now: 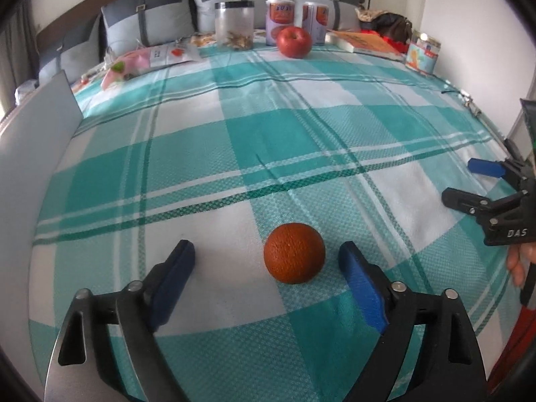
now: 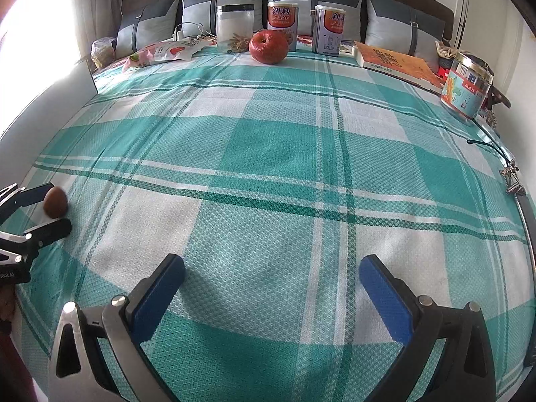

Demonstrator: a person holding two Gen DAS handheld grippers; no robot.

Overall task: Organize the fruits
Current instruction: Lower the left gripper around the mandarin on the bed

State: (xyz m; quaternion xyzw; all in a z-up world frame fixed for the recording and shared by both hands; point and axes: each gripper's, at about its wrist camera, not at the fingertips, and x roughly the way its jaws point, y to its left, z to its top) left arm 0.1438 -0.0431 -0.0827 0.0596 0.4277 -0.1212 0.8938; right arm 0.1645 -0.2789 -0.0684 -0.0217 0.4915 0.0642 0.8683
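Note:
An orange [image 1: 294, 253] lies on the teal checked cloth [image 1: 268, 140], between the open fingers of my left gripper [image 1: 266, 254] and closer to the right finger, with gaps on both sides. It also shows in the right wrist view [image 2: 55, 202] at the far left, between the left gripper's fingers. A red apple [image 1: 294, 41] sits at the far edge of the cloth; it also shows in the right wrist view [image 2: 268, 47]. My right gripper [image 2: 272, 269] is open and empty over the cloth; it shows in the left wrist view [image 1: 459, 181] at the right edge.
Along the far edge stand a clear jar [image 2: 235, 28], two labelled cans [image 2: 282, 21] [image 2: 329, 29], snack packets [image 2: 167, 52], an orange book [image 2: 395, 62] and a round tin [image 2: 467, 83]. Cushions [image 2: 318, 3] line the headboard. A grey panel [image 1: 37, 127] borders the left side.

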